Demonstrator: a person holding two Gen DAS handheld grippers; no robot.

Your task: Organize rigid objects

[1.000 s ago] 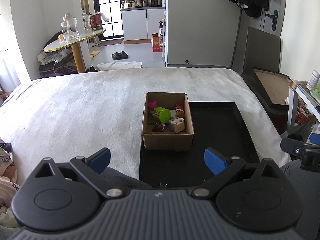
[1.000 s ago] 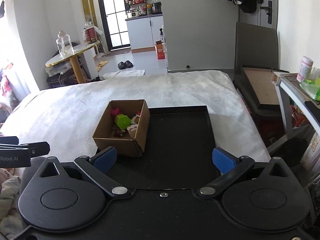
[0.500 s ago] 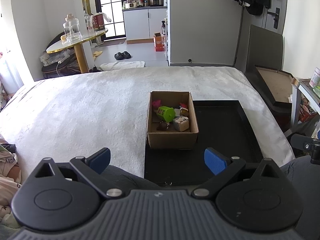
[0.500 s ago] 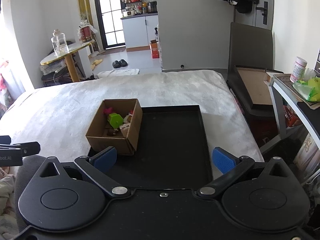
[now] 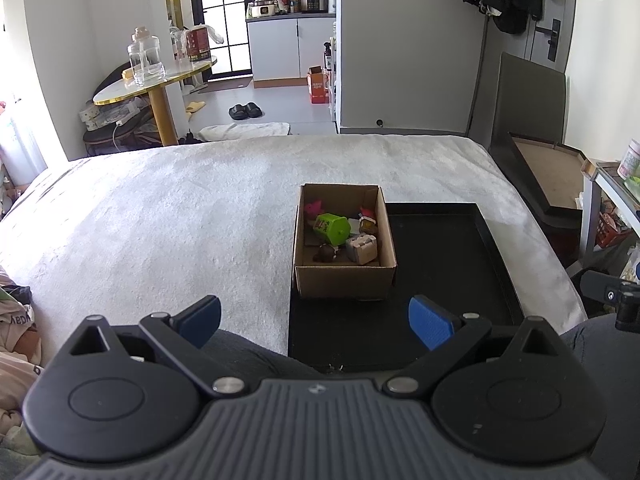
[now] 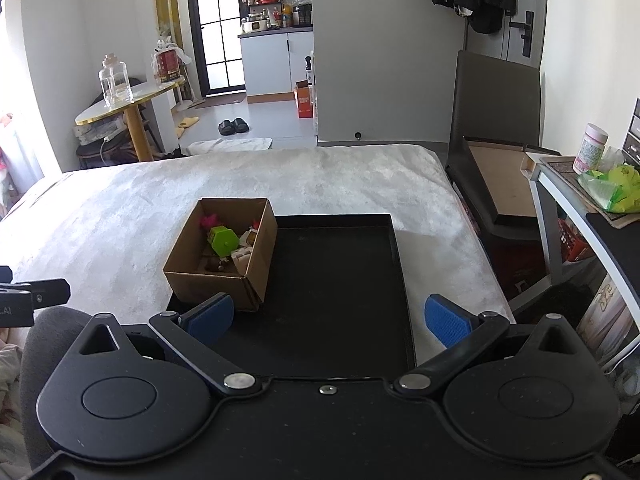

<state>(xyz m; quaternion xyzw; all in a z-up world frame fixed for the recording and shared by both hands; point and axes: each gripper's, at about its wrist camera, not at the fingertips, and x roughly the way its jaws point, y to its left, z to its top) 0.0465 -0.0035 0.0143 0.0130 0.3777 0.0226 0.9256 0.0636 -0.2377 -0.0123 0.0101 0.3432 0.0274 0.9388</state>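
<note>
An open cardboard box (image 5: 344, 280) stands at the left edge of a black tray (image 5: 440, 264) on a white bed. It holds several small toys, among them a green hexagonal one (image 5: 332, 229), a pink one (image 5: 313, 209) and a grey block (image 5: 362, 249). The box (image 6: 216, 284) and the tray (image 6: 340, 280) also show in the right wrist view, with the green toy (image 6: 223, 241) inside. My left gripper (image 5: 314, 322) is open and empty, held back from the box. My right gripper (image 6: 326, 318) is open and empty, over the tray's near end.
The white bed (image 5: 180, 208) spreads left of the tray. A side table (image 6: 592, 192) with a bottle and a green bag stands at the right. A dark board (image 6: 496, 104) leans beyond the bed's right edge. Clothes (image 5: 16, 332) lie at the near left.
Both grippers have shifted slightly, so the box and tray sit a little differently in each view. Both stay open and empty. The box and toys have not moved.
</note>
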